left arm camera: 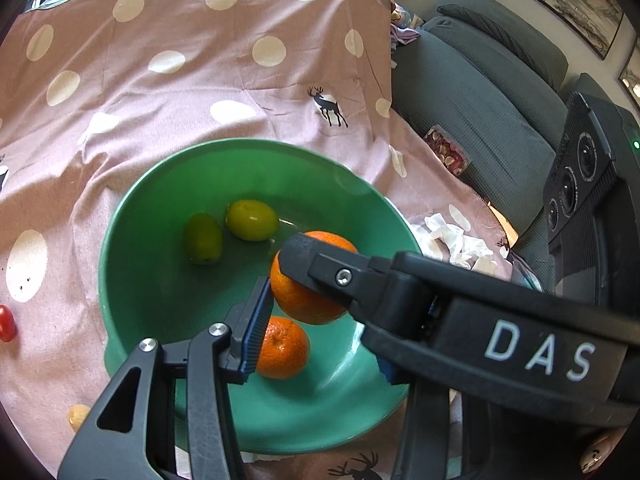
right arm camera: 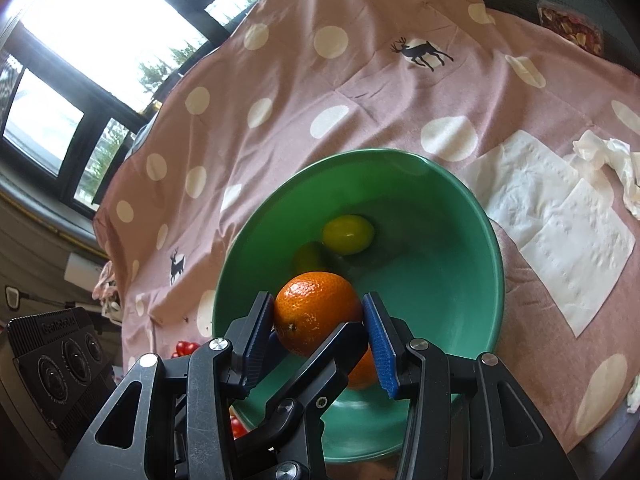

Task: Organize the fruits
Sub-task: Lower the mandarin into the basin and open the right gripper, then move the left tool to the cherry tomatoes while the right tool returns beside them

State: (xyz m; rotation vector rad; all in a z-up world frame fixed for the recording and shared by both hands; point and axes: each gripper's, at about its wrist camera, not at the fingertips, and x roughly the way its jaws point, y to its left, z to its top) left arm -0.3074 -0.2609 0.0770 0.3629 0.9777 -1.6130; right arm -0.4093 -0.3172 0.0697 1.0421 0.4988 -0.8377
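An orange hangs just above the inside of a green bowl. My left gripper and right gripper both clamp it, crossing each other. The left gripper's blue pad presses the orange's left side; its other finger is hidden behind the right gripper's black finger, which lies over the fruit. In the right wrist view both blue pads squeeze the orange. In the bowl lie a second orange and two green fruits.
The bowl sits on a pink dotted cloth. Cherry tomatoes lie left of it. White napkins and crumpled tissue lie to the right. A grey sofa with a snack bag borders the cloth.
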